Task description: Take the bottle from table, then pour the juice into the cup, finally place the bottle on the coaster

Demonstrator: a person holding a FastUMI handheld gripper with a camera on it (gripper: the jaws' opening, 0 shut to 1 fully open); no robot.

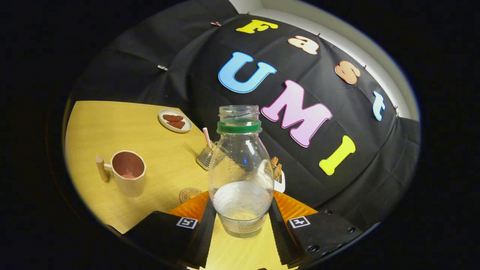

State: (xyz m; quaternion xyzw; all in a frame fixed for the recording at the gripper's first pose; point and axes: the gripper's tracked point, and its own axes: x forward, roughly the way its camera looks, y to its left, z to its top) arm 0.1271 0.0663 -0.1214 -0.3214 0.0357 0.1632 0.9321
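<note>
Bottle (240, 172) sits between the two fingers of our claw (241, 219), upright, its lower body flanked by the ribbed black pads (207, 225) on both sides. We judge the claw to be closed on it, since both pads look to be against the glassy wall, though we cannot tell whether its base rests on the worktop (123, 123) or hangs just above it.

It is clear and uncapped, with a green ring (239, 126) under the open mouth and only a low pool of pale liquid at the bottom. So we expect it to be light, stiff and smooth, apt to slip or twist if held loosely. The wide lower belly, where we have it, seems the right place: the neck stays free for pouring.

The cup (128, 172), with a peg handle and a little reddish liquid inside, stands well to the left beyond the fingers. A round coaster (189, 194) lies just ahead of the left finger. Further off we see a small plate (175, 120) and a striped straw in a metal holder (206, 155).
</note>
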